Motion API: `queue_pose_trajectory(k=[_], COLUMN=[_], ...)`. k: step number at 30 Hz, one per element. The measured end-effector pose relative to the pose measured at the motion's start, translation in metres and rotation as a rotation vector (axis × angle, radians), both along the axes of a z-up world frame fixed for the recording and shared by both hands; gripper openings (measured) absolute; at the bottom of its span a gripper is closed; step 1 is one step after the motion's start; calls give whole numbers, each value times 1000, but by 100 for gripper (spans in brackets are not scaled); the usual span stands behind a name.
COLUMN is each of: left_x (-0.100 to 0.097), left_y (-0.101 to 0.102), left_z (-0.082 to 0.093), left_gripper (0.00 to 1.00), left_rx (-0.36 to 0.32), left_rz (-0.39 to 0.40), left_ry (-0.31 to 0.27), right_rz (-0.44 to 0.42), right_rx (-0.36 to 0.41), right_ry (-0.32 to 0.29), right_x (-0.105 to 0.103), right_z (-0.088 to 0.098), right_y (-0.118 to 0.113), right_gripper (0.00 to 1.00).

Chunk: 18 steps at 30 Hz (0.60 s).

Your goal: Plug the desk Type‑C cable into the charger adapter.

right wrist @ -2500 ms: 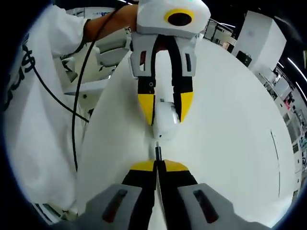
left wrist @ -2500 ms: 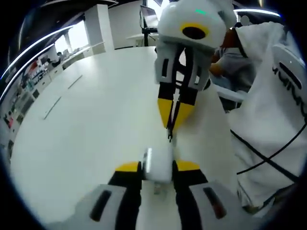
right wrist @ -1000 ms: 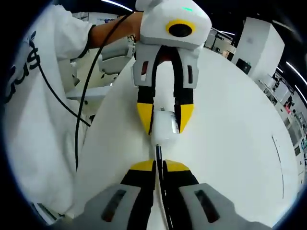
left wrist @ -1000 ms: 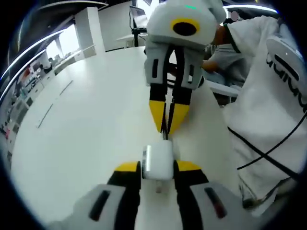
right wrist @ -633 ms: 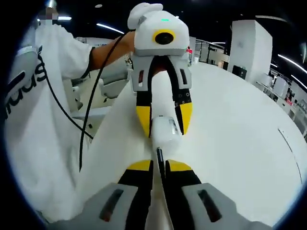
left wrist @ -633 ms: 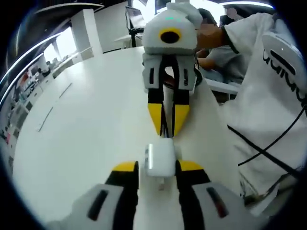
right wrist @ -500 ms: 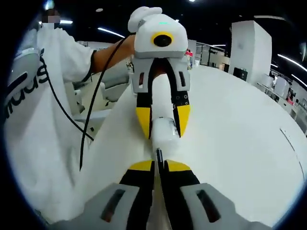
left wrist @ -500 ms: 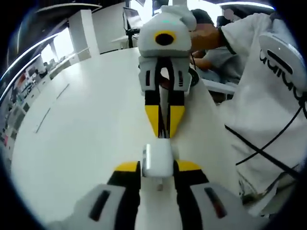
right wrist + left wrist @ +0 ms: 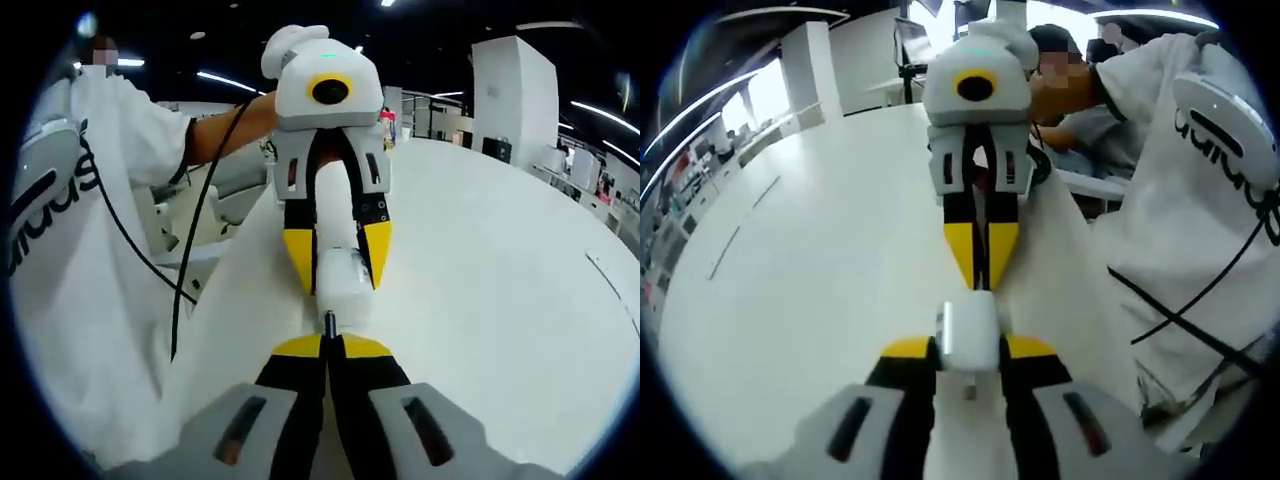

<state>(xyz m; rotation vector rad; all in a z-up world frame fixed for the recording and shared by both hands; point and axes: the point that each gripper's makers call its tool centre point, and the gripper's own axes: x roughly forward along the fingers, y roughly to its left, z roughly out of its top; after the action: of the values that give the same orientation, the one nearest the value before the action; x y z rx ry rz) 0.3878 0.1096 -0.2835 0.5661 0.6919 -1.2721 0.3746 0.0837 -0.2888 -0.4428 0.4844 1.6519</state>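
Note:
My left gripper (image 9: 968,347) is shut on the white charger adapter (image 9: 967,334), held above the white desk (image 9: 820,270). Facing it nose to nose, my right gripper (image 9: 978,268) is shut on the black Type-C cable (image 9: 981,255), its yellow tips just touching the adapter's far face. In the right gripper view my right gripper (image 9: 328,346) pinches the cable plug (image 9: 329,323), whose tip meets the underside of the adapter (image 9: 343,276). The left gripper (image 9: 335,268) there clamps the adapter between yellow fingertips. I cannot tell how deep the plug sits.
A person in a white shirt (image 9: 1185,210) stands at the desk's edge, holding both grippers. A black cord (image 9: 190,250) hangs from the left gripper across the shirt. White chairs (image 9: 225,200) lie beyond the desk's near edge. The desk stretches open to the far side (image 9: 500,260).
The two grippers have closed the gap: the cable plug, earlier a short way from the adapter, now touches its face. Both views shifted slightly with the hands.

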Motion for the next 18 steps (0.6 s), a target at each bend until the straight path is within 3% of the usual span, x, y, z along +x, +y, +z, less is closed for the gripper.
queue_pose_trajectory(k=[18], left_x=[3], left_y=[-4], left_z=[-4], left_gripper=[24], left_rx=[-50], left_rz=[33], left_ry=[55], right_rz=[-6], right_rx=[-39], right_ry=[-13], right_x=[-5], right_z=[3], right_y=[0], right_gripper=[1])
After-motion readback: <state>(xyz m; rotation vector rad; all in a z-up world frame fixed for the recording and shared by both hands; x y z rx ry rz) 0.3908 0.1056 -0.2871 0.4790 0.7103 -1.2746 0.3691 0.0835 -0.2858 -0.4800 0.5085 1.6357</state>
